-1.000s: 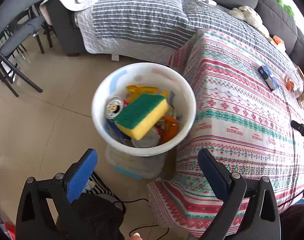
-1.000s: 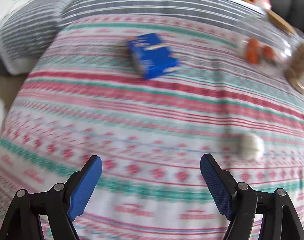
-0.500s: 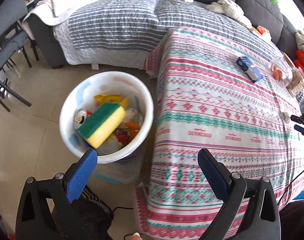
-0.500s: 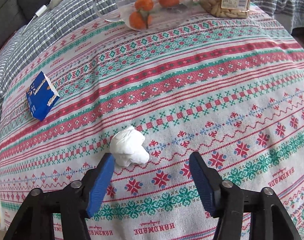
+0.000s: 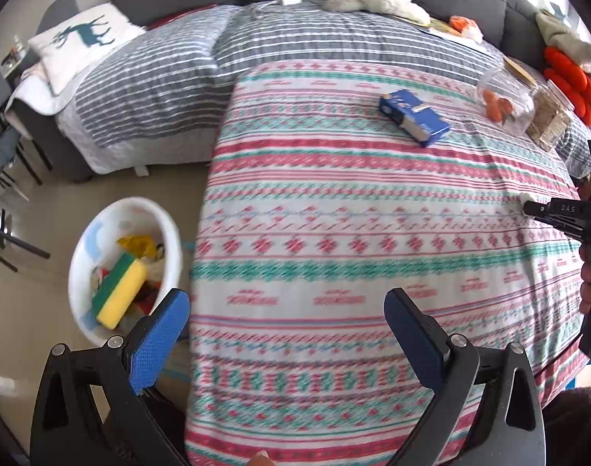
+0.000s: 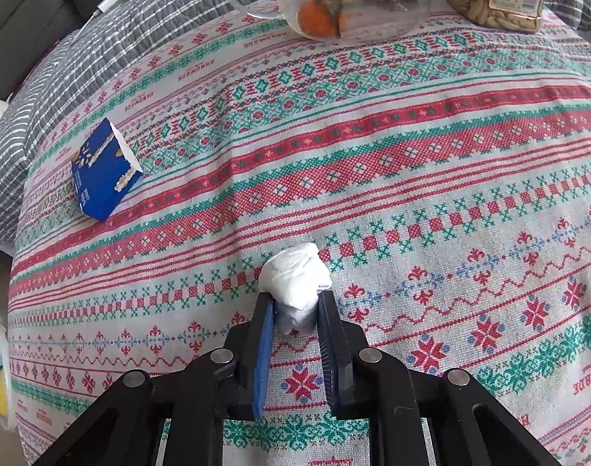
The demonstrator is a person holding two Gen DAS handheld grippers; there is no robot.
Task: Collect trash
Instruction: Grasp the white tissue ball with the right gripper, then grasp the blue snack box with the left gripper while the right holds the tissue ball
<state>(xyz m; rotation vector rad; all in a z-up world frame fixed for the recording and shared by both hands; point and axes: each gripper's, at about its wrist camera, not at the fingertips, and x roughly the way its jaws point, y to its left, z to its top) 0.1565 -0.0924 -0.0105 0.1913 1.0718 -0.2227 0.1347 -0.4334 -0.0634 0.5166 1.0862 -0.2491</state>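
right gripper [image 6: 295, 306]: jaws having just been closing, now pinching the white paper wad [image 6: 295, 275], sitting on the patterned tablecloth [image 6: 412, 163]
left gripper [image 5: 287, 326]: jaws standing wide, gripping nothing
blue carton [image 6: 101, 174]: lying at 10 o'clock from the wad
white bin [image 5: 171, 233]: sitting on the floor at 9 o'clock, holding a sponge [image 5: 120, 295]

A woven, coarse-textured cloth [image 6: 412, 147] is seen over the table. The crumpled wad [image 6: 295, 275] appears to be soft matt paper. Printed card is suggested by the blue carton [image 6: 101, 174]. The bowl [image 6: 373, 19] looks like clear glossy glass or plastic.
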